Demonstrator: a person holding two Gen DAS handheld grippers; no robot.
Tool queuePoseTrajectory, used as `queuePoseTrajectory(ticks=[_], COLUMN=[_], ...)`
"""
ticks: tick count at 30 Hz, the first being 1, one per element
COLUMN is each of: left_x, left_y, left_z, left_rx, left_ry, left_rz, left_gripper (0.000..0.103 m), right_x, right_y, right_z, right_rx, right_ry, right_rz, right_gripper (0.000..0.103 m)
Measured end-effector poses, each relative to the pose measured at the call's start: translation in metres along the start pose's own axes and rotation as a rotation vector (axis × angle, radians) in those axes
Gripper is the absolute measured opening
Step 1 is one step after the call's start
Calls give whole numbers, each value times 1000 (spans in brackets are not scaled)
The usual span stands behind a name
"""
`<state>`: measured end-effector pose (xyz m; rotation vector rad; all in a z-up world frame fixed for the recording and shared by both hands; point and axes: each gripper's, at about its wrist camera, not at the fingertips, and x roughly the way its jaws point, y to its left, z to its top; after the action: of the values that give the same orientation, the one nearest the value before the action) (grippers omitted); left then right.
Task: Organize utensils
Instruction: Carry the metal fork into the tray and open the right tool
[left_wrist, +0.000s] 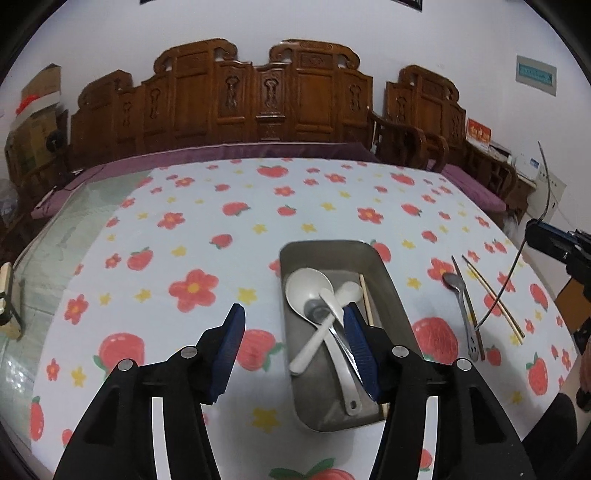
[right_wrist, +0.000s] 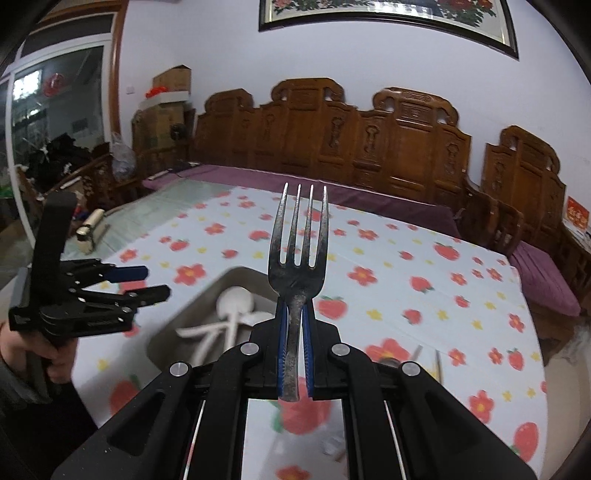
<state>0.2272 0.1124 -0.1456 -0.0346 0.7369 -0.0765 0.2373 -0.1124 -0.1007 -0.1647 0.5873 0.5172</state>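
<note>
Only the right wrist view shows the fork (right_wrist: 297, 266): the right gripper (right_wrist: 294, 314) is clenched on its handle, tines standing upright above the flowered worktop (right_wrist: 424, 266). That view also catches the left gripper (right_wrist: 147, 284) from the side, held in a hand (right_wrist: 48, 354) over the tray's (right_wrist: 192, 306) near-left corner, though the tray and its white spoons there are blurred.

The left wrist view is sharper. The left gripper (left_wrist: 293, 314) is released, nothing between its blue pads, above the metal tray (left_wrist: 384, 273), which holds two white spoons (left_wrist: 310, 291), a metal utensil and a chopstick (left_wrist: 367, 301). The right pad hides part of these. Right of the tray, on the cloth, lie a metal spoon (left_wrist: 458, 291) and chopsticks (left_wrist: 491, 295), crossed by a dark cable (left_wrist: 506, 280).
</note>
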Motion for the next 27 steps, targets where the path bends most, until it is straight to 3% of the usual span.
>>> queuePoseTrajectory(ticks=[1,2,3,13,27], left_x=[-2,-5,-8,-18,-18], left_y=[2,6,10,36,42], left_z=[1,2,3,12,13], left_rx=[-4,-13,-21,-74,-84], left_ry=[-6,-23,-39,-75,-73], left_rz=[6,12,13,40,48], left_gripper=[63,77,78,88,89], right_x=[1,3,6,39,98], right_y=[4,8,14,55,72], right_z=[3,5,8,17,-10], right_rx=[4,9,15,25,52], right_ry=[-2,-3,-4,41,213], right_rz=[13,25,44,126,165], right_gripper=[9,9,9,9,9])
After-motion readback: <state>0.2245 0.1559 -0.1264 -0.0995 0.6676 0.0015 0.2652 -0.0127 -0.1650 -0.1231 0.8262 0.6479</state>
